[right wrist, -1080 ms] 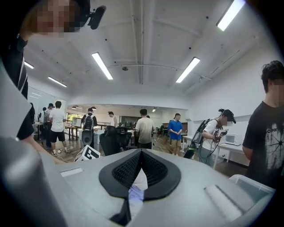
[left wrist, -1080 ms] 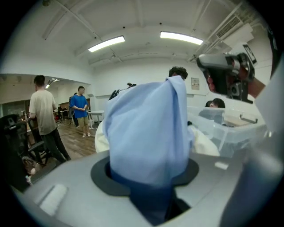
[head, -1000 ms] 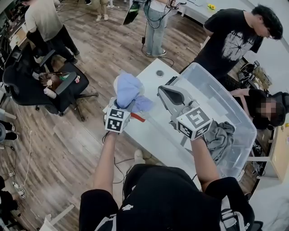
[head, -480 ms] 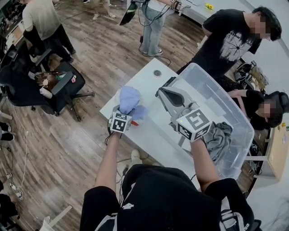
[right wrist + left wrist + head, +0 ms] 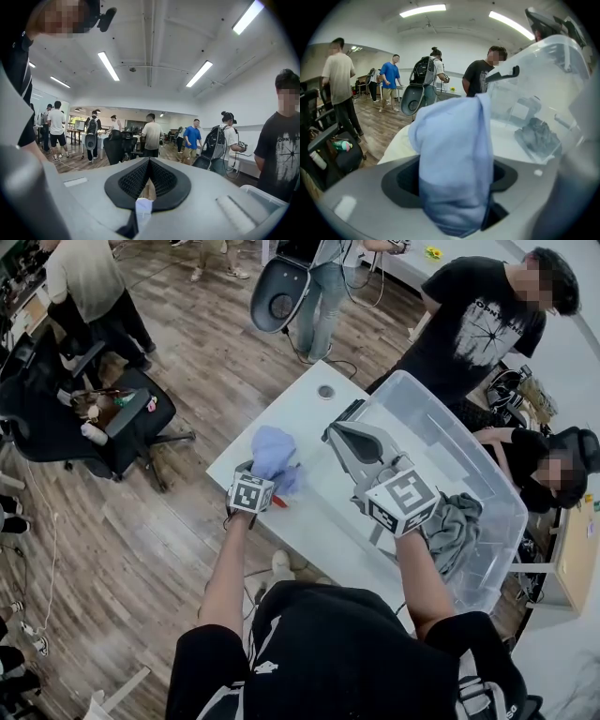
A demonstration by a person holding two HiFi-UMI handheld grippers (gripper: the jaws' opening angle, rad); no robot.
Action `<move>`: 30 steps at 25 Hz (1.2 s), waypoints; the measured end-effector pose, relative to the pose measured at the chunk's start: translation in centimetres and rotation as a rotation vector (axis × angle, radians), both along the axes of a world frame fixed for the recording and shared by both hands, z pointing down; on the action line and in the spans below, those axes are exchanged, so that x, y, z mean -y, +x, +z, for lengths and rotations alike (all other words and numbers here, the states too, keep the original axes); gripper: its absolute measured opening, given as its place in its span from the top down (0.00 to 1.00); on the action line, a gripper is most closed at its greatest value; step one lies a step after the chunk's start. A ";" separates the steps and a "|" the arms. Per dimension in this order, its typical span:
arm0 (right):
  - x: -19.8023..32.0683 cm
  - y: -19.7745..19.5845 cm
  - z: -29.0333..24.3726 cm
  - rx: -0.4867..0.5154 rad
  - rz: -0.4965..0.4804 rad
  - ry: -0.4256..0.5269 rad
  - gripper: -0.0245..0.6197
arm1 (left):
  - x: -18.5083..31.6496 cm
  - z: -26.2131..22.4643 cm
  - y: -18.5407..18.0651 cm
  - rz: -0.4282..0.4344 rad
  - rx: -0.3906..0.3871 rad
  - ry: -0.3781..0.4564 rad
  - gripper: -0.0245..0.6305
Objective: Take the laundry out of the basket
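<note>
On the white table (image 5: 302, 418), at nine o'clock from the clear basket (image 5: 441, 423), the blue garment (image 5: 272, 451) now lies bunched; a second ago it hung higher in the left gripper (image 5: 269, 474). That gripper has come down, tilted downward, and its jaws have just been opening, the cloth loose between them. The right gripper (image 5: 337, 434) is unmoved and level at the basket's nine o'clock rim, jaws together and empty. Grey laundry (image 5: 455, 531) stays in the basket at four o'clock. Print on a bystander's black T-shirt (image 5: 478, 329) is too small to read.
</note>
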State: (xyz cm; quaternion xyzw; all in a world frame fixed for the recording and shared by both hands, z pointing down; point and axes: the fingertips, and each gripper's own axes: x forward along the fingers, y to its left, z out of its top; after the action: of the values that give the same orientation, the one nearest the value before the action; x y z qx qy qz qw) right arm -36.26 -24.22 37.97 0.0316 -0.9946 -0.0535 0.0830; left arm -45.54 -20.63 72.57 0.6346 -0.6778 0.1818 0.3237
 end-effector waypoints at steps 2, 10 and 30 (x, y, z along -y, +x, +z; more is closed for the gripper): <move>0.0 0.1 -0.1 0.001 0.000 0.004 0.96 | 0.2 0.1 0.1 -0.002 -0.006 0.008 0.32; 0.4 0.7 0.1 0.006 0.012 -0.002 0.96 | -0.3 -0.5 0.2 -0.016 0.017 0.047 0.23; -0.3 2.2 -1.4 0.051 0.006 0.005 0.96 | -2.4 -10.5 -1.4 -0.086 0.219 0.156 0.95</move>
State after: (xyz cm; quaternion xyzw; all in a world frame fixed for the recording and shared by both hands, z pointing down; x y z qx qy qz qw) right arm -34.08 -23.95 36.52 0.0364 -0.9961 -0.0551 0.0578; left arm -46.90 -18.28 62.03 0.6045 -0.7478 0.1825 0.2049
